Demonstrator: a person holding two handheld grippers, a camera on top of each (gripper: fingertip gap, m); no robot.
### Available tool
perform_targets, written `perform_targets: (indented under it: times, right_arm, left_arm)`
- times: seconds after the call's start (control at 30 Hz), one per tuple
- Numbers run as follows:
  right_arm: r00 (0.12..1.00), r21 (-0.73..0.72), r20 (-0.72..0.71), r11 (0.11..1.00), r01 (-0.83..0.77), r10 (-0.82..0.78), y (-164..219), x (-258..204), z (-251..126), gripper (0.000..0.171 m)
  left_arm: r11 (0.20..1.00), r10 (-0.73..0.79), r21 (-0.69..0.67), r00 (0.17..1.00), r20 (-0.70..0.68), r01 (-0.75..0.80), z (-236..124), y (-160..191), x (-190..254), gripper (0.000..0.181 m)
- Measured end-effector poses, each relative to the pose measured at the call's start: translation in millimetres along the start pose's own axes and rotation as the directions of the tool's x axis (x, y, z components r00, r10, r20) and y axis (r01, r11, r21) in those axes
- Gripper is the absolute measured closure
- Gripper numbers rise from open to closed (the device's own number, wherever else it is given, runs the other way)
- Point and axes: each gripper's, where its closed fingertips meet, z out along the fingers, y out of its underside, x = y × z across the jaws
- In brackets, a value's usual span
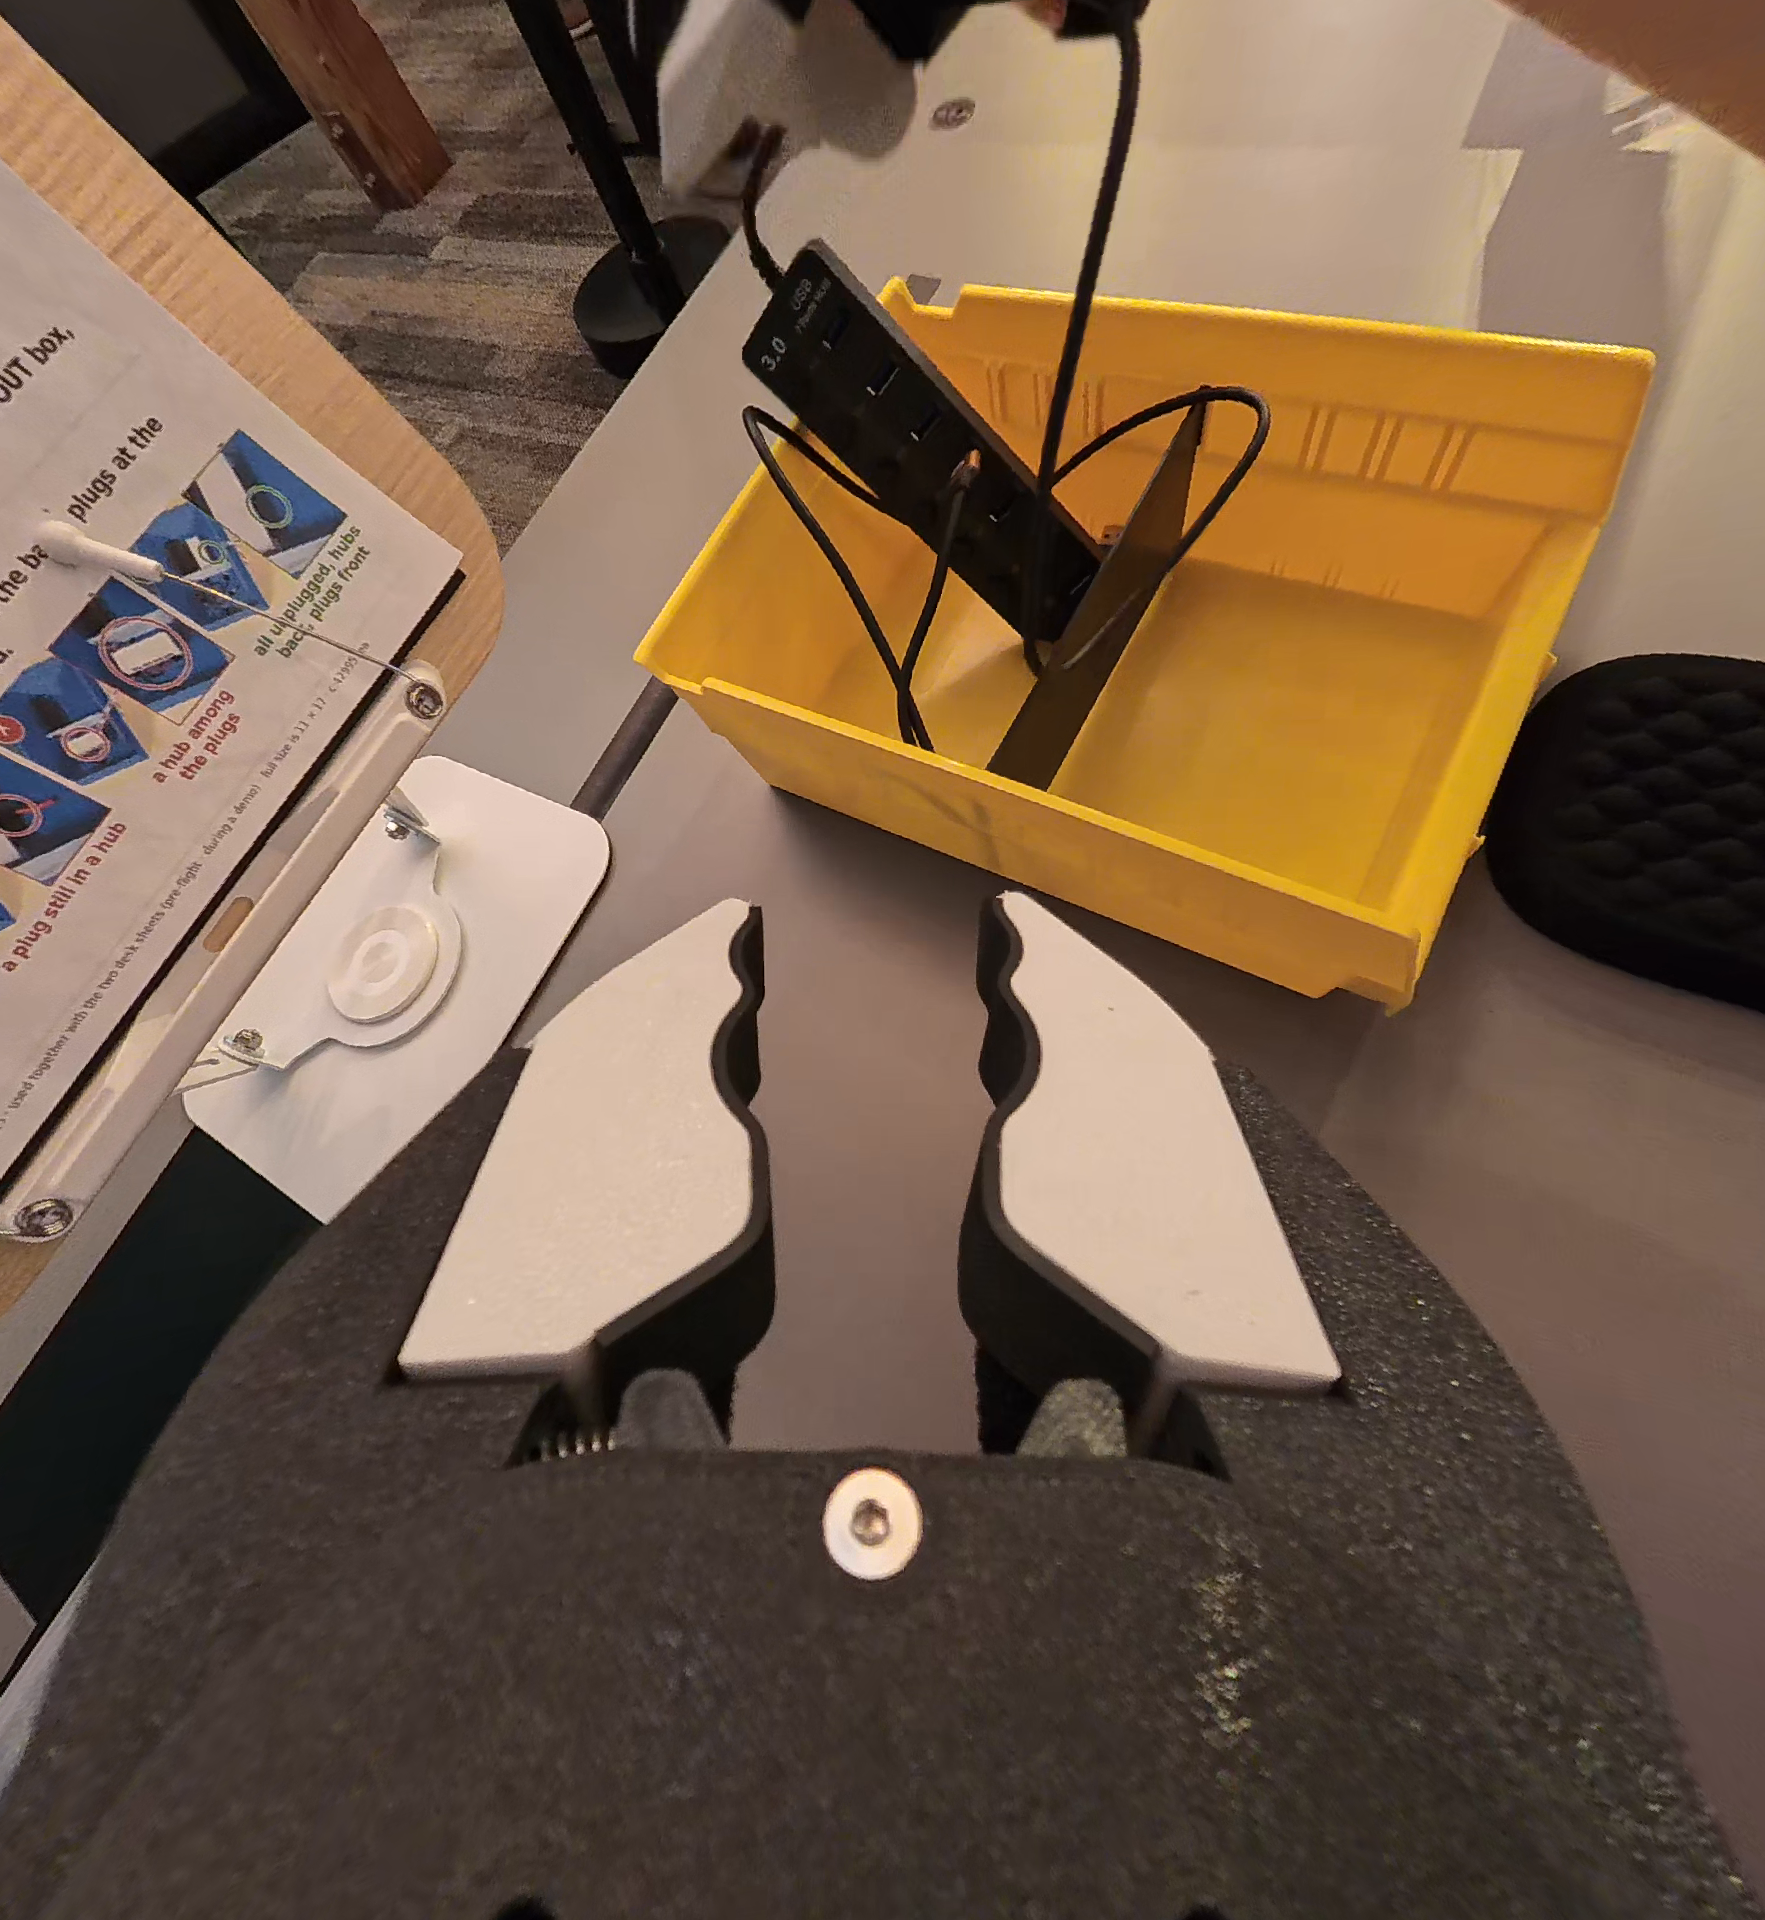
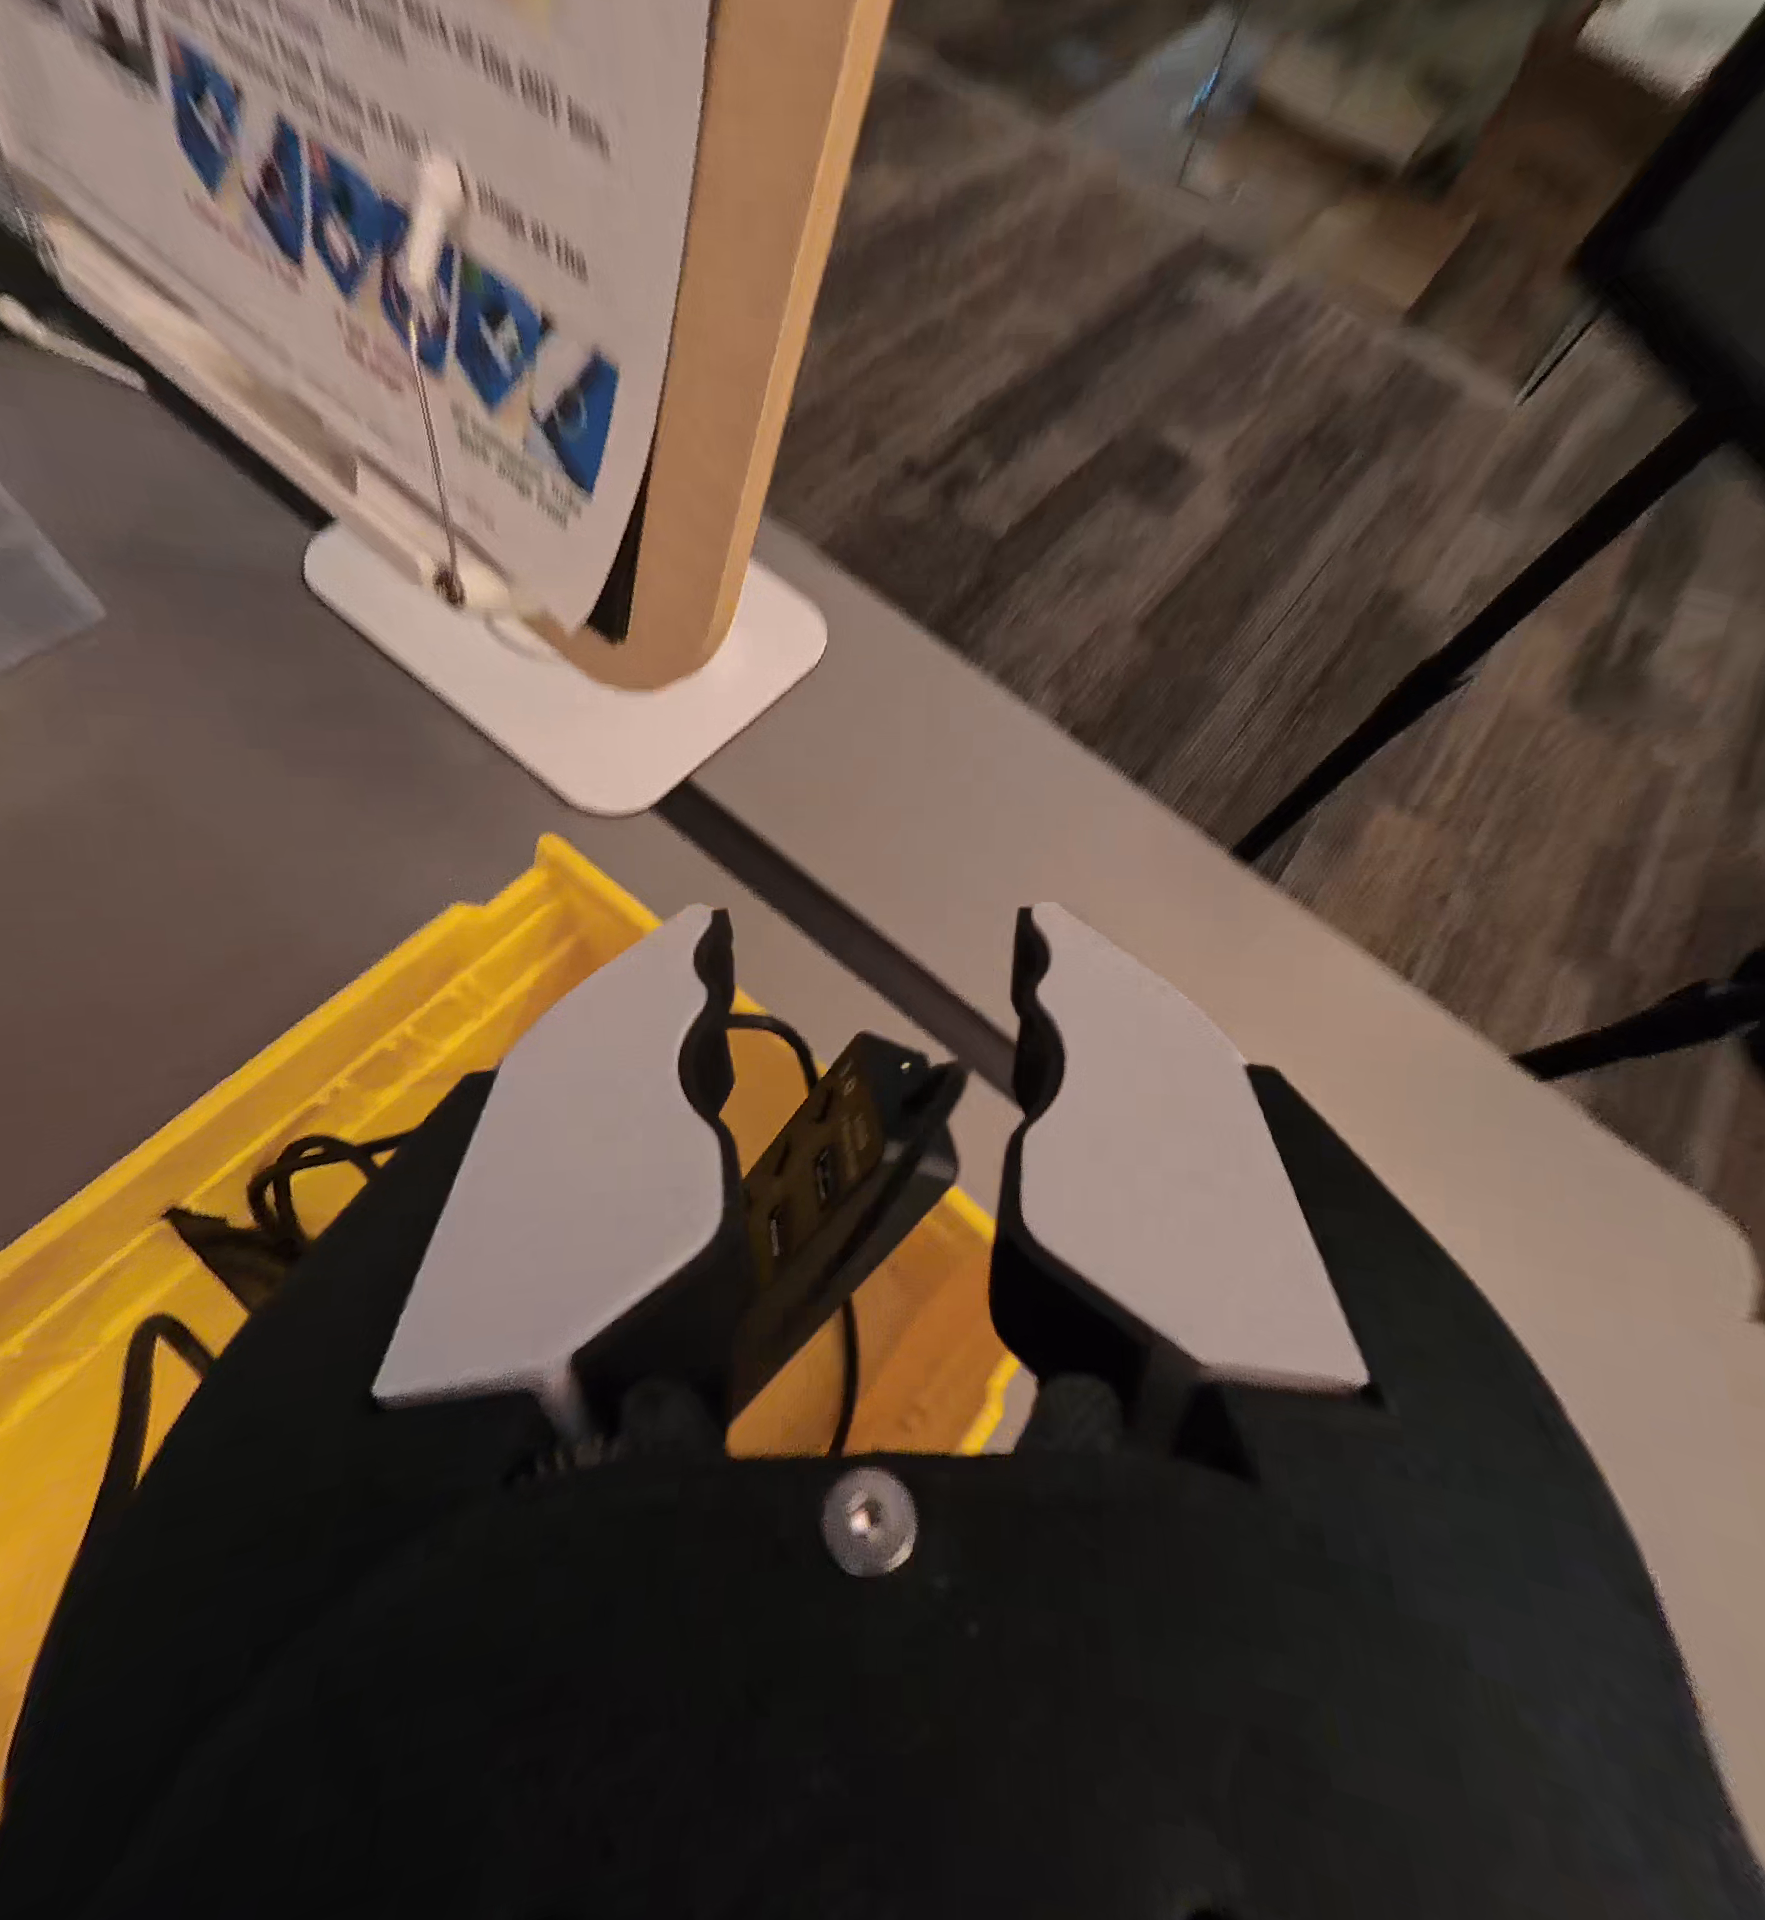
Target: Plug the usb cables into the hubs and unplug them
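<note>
only white markings, black hub (image 1: 925, 442)

Both views above yellow bin (image 1: 1148, 831)

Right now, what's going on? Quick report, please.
Left gripper open, idle over table. Right gripper open above yellow bin. Black hub leaning against divider, cables tangled round it.

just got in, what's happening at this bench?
USB plugging run. A black hub leans in the yellow bin, against its black divider, with thin cables looped around it. The left gripper hovers open over the table, holding nothing. The right gripper is open above the hub, not gripping it.
</note>
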Motion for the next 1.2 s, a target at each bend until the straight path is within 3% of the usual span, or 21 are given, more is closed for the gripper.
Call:
perform_targets:
  times: [0.1, 0.27, 0.37, 0.5, 0.6, 0.8, 0.93, 1.0, 1.2]
  right_arm:
    - [0.997, 0.120, -0.056, 0.991, 0.060, -0.053, -26, 5, -31, 0.119]
    - [0.980, 0.175, -0.129, 0.969, 0.175, -0.154, -44, 2, -74, 0.120]
    - [0.965, 0.214, 0.078, 0.950, 0.228, -0.250, -41, -52, -98, 0.133]
    - [0.823, 0.097, 0.385, 0.905, 0.413, -0.417, 33, -145, -119, 0.144]
    - [0.796, 0.026, 0.421, 0.883, 0.468, -0.435, 87, -170, -105, 0.143]
    - [0.792, -0.177, 0.264, 0.780, 0.601, -0.550, 151, -148, -53, 0.142]
    - [0.790, -0.303, 0.196, 0.730, 0.613, -0.582, 165, -130, -41, 0.144]
    - [0.789, -0.312, 0.199, 0.725, 0.614, -0.582, 166, -127, -41, 0.165]
    - [0.809, -0.291, 0.239, 0.755, 0.588, -0.538, 154, -127, -41, 0.165]
  left_arm:
    - [1.000, -0.003, 0.000, 1.000, 0.002, 0.003, 0, 1, -2, 0.142]
    - [1.000, -0.007, -0.009, 1.000, 0.009, 0.007, 2, 2, -4, 0.142]
    - [1.000, 0.000, -0.021, 1.000, 0.024, 0.000, 1, 4, -5, 0.142]
    - [1.000, -0.003, -0.010, 0.999, 0.037, 0.004, -4, 4, -9, 0.142]
    - [0.999, -0.028, 0.022, 0.999, 0.027, 0.027, -7, 0, -10, 0.142]
    - [1.000, -0.005, 0.020, 1.000, 0.015, 0.005, -8, -2, -3, 0.142]
    - [1.000, 0.010, 0.007, 1.000, 0.013, -0.011, -6, -1, 1, 0.142]
    - [1.000, 0.008, 0.007, 1.000, 0.012, -0.008, -6, -2, 0, 0.142]
    - [1.000, 0.001, 0.007, 1.000, 0.012, -0.001, -5, -1, -2, 0.142]
